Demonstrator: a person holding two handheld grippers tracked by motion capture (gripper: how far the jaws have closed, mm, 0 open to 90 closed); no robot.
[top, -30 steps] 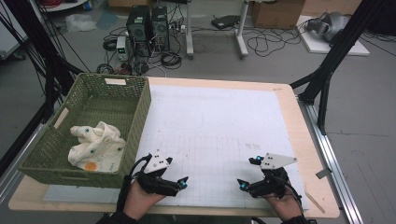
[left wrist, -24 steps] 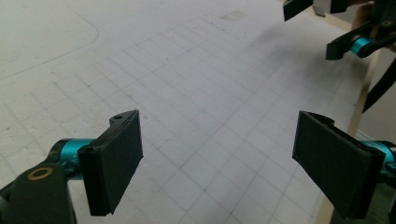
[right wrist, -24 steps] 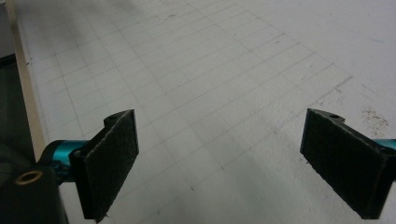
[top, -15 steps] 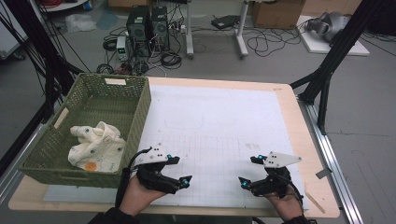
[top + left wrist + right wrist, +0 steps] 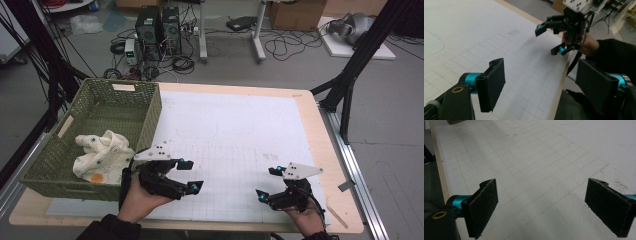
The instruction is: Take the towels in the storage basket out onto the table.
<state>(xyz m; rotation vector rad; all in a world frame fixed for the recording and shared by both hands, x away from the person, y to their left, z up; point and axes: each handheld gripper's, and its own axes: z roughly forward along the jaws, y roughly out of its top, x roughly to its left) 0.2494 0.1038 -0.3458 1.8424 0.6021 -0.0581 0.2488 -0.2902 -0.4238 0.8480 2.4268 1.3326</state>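
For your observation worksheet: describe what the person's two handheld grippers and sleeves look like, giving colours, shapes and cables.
Both the left gripper and the right gripper are black frames with teal joints behind flat, rectangular black pads. Each carries a pale grey three-cornered plate with small dark holes on top. A black cable trails from the left one. The sleeves are dark.

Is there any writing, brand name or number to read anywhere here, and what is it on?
No text is readable.
The pale label on the green basket's rim: too small and blurred to read.
The white grid mat: faint lines only, no numbers visible.
The cloth in the basket: dots, no words.
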